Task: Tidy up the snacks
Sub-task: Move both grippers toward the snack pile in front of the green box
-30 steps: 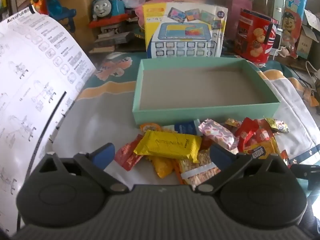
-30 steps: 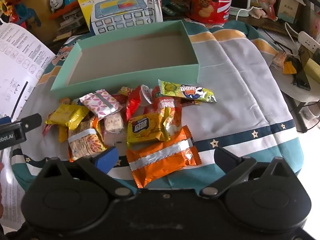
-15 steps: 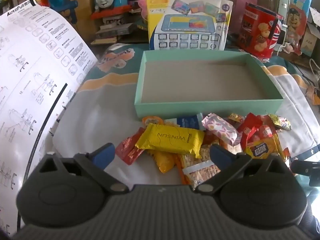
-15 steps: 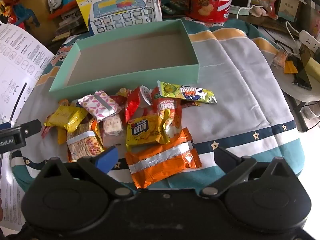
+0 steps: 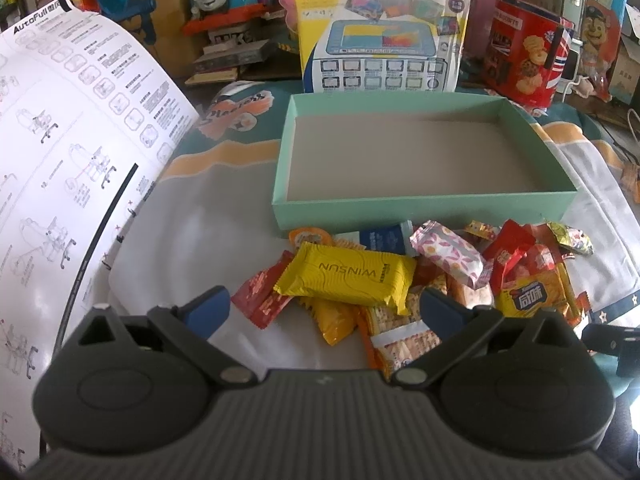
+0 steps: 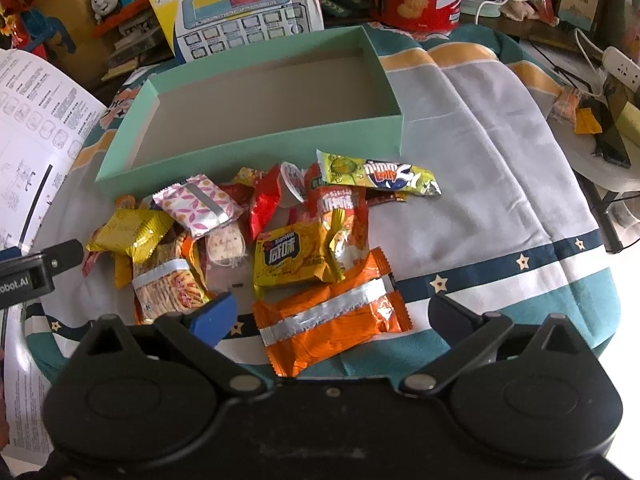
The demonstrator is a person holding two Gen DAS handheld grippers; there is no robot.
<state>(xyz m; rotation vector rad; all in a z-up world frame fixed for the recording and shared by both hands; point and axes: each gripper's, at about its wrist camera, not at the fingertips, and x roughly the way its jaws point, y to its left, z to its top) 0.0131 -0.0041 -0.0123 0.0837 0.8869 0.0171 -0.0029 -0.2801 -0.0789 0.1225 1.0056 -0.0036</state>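
The snacks lie in a loose pile on the cloth, just in front of the near wall of the green box, which has nothing inside yet. Both grippers are wide open and hold nothing.

The left gripper hovers over the left end of the pile. The yellow pack is directly ahead between its fingers, on top of the others, with its long axis running left to right — across the gripper's opening.

The right gripper hovers over the orange pack at the near edge, also lying crosswise.

I judge each hand is nearest to its own pack. The box is straight beyond the pile, and the open cloth to the right leaves free room.
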